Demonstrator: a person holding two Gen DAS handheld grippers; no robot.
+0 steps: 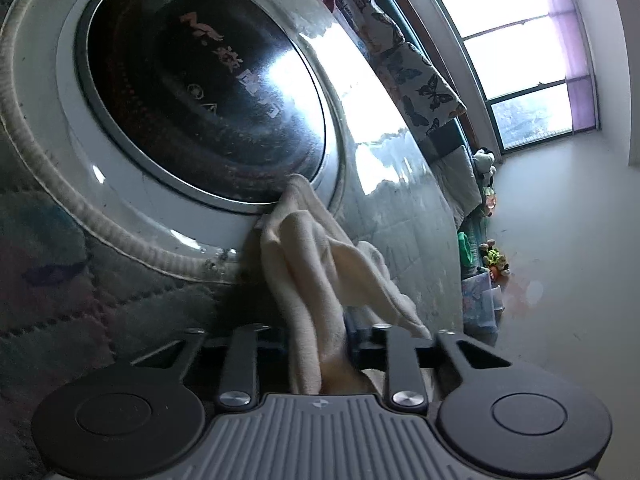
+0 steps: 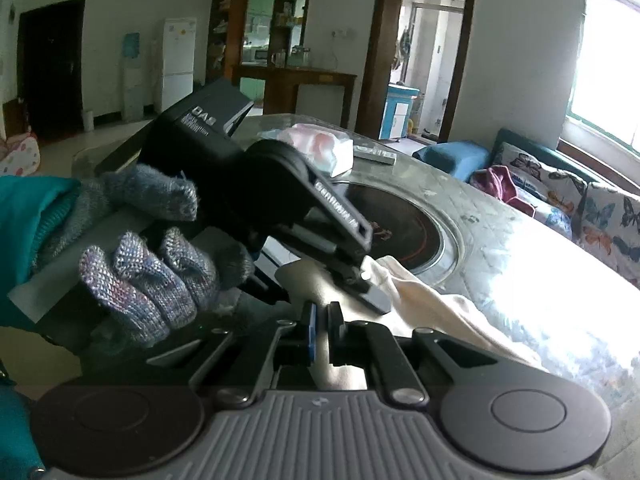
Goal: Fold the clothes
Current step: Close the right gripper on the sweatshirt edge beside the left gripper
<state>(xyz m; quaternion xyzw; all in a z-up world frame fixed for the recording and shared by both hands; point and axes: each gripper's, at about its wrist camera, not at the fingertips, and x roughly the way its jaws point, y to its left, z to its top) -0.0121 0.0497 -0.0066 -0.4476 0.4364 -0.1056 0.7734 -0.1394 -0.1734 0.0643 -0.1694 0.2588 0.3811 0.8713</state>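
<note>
On the marbled table point(image 2: 500, 248), just beside the near rim of its round dark inset plate point(image 1: 200, 92), lies the cream cloth point(image 1: 312, 248), bunched rather than spread. The left hand-held gripper point(image 1: 320, 340) has its jaws drawn close on a thick gather of that cloth, which runs up between the fingers toward the camera; in the right wrist view a gloved hand point(image 2: 148, 272) carries it at the cloth's left end. The right hand-held gripper point(image 2: 320, 320) has its jaws almost fully together, a sliver of gap between the blue pad and its mate; pale fabric sits just beyond, but whether any is pinched I cannot tell. The risk, as I judge it, is that the left grip has taken several layers at once, so lifting would drag a wad instead of an edge. If the right one holds nothing, the cloth would swing loose and the fold would come out crooked.
</note>
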